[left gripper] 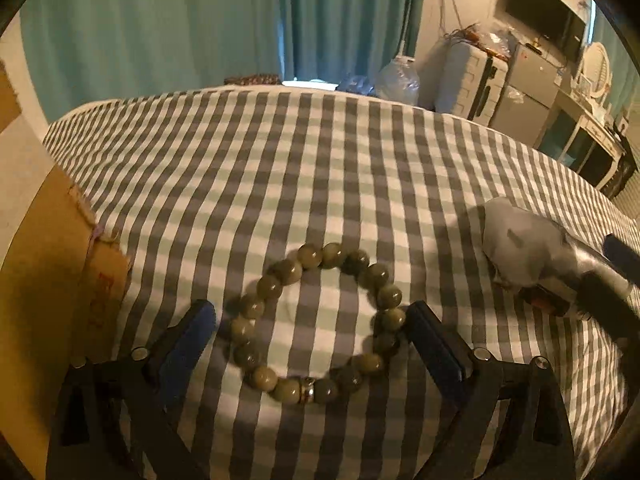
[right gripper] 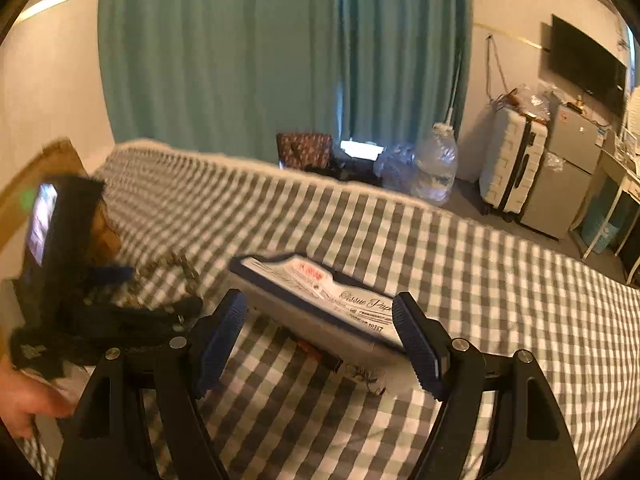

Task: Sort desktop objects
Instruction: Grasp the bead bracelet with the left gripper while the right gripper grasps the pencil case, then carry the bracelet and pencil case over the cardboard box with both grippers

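Left wrist view: left gripper (left gripper: pixel 310 318) spread wide, its 2 fingers (left gripper: pixel 188 344) straddling a bead bracelet (left gripper: pixel 316 322) without clamping it. Bracelet lying flat in a ring on the checked cloth (left gripper: pixel 280 168), olive-green beads plus 1 small metal spacer on the near side. Right finger tip just beside the beads on that side, possibly touching; left finger tip a little apart from them. Brown cardboard box (left gripper: pixel 44 280) at the left edge of the cloth, close to the left finger. Off to the right, a grey-white tissue pack (left gripper: pixel 516 244), blurred, with part of the other tool's dark body (left gripper: pixel 604 296) in front of it. Beyond the cloth: teal curtain (left gripper: pixel 160 28), water jug (left gripper: pixel 398 78), white suitcase (left gripper: pixel 468 80), small grey fridge (left gripper: pixel 528 88), wall TV (left gripper: pixel 544 12).

Right wrist view: right gripper (right gripper: pixel 320 316) also wide apart, 1 finger to each side of the tissue pack (right gripper: pixel 320 300), which sits tilted with printed top facing up; contact with the fingers unclear. Under the pack's near edge, a thin dark item with a red part (right gripper: pixel 316 352), too blurred to name. Left gripper (right gripper: pixel 100 280) seen from the side at far left, blurred, carrying a lit phone screen (right gripper: pixel 40 224); bracelet (right gripper: pixel 176 268) a smear of beads beneath it. Bare hand (right gripper: pixel 24 400) at bottom left, shown only here. Cardboard box (right gripper: pixel 36 176) behind the phone. Bracelet's shape clear only from the left wrist; pack's printing clear only from the right.
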Tool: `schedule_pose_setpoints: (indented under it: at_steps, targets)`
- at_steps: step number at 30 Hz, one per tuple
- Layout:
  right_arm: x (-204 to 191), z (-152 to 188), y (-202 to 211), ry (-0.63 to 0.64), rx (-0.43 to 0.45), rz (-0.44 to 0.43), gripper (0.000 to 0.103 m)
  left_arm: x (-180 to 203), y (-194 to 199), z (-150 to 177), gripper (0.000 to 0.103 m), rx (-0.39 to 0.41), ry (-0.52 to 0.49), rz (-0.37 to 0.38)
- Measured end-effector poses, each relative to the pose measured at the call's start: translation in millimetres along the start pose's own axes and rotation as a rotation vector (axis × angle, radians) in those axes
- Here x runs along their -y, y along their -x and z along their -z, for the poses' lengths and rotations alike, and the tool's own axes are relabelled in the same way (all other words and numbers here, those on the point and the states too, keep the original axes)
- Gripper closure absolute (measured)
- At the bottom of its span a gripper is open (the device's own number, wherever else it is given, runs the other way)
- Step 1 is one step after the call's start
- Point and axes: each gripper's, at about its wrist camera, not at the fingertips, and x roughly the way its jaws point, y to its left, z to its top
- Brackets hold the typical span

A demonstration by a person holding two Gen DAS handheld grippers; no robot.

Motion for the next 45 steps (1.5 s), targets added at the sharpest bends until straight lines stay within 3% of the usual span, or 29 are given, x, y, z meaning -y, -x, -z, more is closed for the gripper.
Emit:
schedule_pose_setpoints:
  at_steps: [1, 4, 5, 6, 8, 10, 11, 20, 27, 37, 45]
  targets:
    - [-0.4, 2.8, -3.6, 0.002, -0.016, 0.009, 0.031, 0.0, 2.0, 0.6, 0.019, 0.009, -0.005, 0.010]
    - [-2.3, 13.9, -11.6, 0.007, -0.069, 0.024, 0.059, 3.3, 6.2, 1.5, 0.047, 0.020, -0.050, 0.022]
    - [-2.0, 15.1, -13.5, 0.019, -0.083, 0.056, 0.070, 4.4, 8.1, 1.8, 0.061, 0.022, -0.067, 0.032]
    - [-1.4, 15.9, -12.7, 0.022, -0.085, 0.076, 0.074, 5.8, 10.8, 3.0, 0.071, 0.014, -0.084, 0.049]
    - [3.7, 16.4, -6.1, -0.016, -0.085, 0.073, 0.085, 4.0, 15.5, 4.6, 0.080, 0.005, -0.091, 0.068]
    - [12.6, 18.9, 5.3, -0.082, -0.078, 0.063, 0.092, 1.0, 20.9, 3.8, 0.080, -0.007, -0.078, 0.100]
    - [15.8, 20.3, 10.5, -0.108, -0.076, 0.057, 0.092, -2.4, 25.0, 6.0, 0.093, -0.011, -0.069, 0.111]
    - [23.1, 29.2, 83.6, -0.247, -0.047, 0.017, 0.094, 4.2, 95.3, 15.9, 0.093, 0.045, -0.085, 0.165]
    - [4.7, 27.3, 156.2, -0.266, 0.014, -0.006, 0.094, 5.3, 162.3, 20.2, 0.093, 0.113, -0.108, 0.188]
    - [-46.0, 18.0, 251.2, -0.209, 0.105, -0.018, 0.094, 14.7, 261.6, 14.9, 0.093, 0.233, -0.148, 0.224]
    - [-81.6, -0.3, 296.7, -0.155, 0.166, -0.037, 0.094, -7.1, 321.3, 6.7, 0.092, 0.312, -0.139, 0.222]
